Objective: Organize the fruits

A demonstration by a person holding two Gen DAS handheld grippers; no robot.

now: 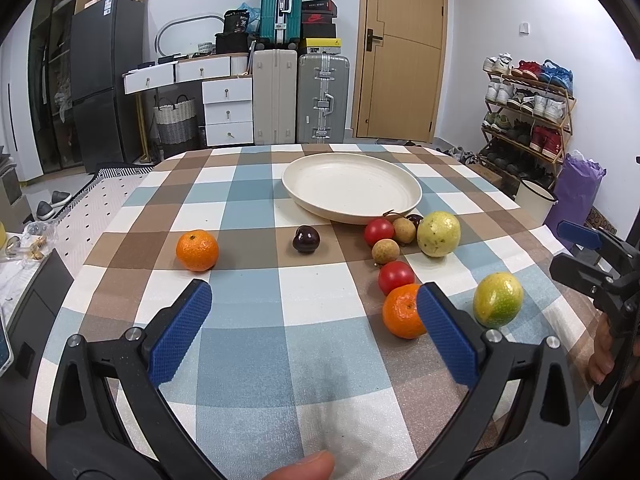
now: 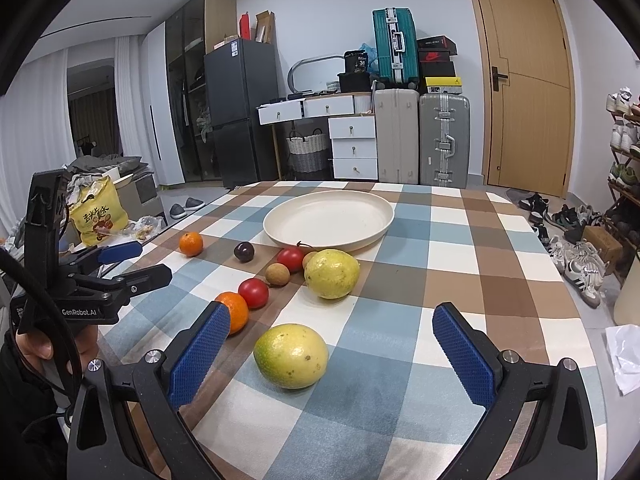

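Wide apart and holding nothing, the left gripper [image 1: 314, 300] hovers over the checked tablecloth [image 1: 240, 360], a round orange mandarin [image 1: 402, 312] just behind its right blue pad. Equally spread, the right gripper [image 2: 332, 326] frames a yellow-green round citrus fruit [image 2: 291, 355] lying between its jaws, untouched. Other fruits lie before the cream round plate [image 2: 328, 216].

Cream plate [image 1: 352, 188] on blue-brown-white checked tablecloth [image 1: 256, 320]
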